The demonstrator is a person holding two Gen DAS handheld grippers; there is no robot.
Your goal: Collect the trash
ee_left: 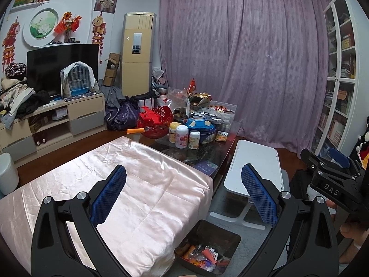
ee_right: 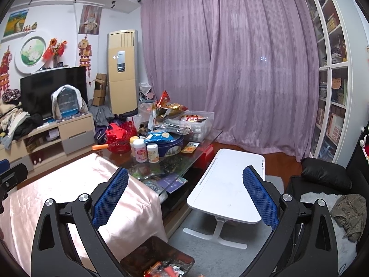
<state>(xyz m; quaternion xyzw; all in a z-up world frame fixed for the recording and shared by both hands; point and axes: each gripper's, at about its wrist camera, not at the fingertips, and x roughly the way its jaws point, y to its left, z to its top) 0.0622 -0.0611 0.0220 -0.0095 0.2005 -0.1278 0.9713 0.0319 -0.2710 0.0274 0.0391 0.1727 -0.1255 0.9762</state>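
Pink satin cloth (ee_left: 129, 184) covers the near end of a long glass counter (ee_right: 184, 161), smooth and bare. Past the cloth the counter is crowded: three small white bottles (ee_left: 182, 136), a round blue tin (ee_left: 203, 129), a red basket (ee_left: 154, 120) with an orange-handled tool (ee_left: 136, 130) sticking out, snack bags and a clear plastic box (ee_left: 224, 113). A low white folding table (ee_left: 256, 168) stands on the floor just right of the counter. Behind everything hangs a purple curtain (ee_left: 242, 57); a TV stand with a blue birdcage (ee_left: 78, 80) is at left and a white bookcase (ee_left: 341, 69) at right.

On the floor by the near corner of the cloth sits a dark bin (ee_left: 207, 249), holding bright wrappers (ee_left: 203, 256) in orange, red and clear plastic.

Left gripper (ee_left: 184, 196) hangs above the cloth's edge, its blue fingers (ee_left: 110, 196) spread wide apart and holding nothing. The bin lies below and between them, toward the right finger. Right gripper (ee_right: 186, 198) is likewise spread wide and empty, with the bin low between its fingers, nearer the left one. In the left view, the right gripper shows at the far right edge, apart from the left one.
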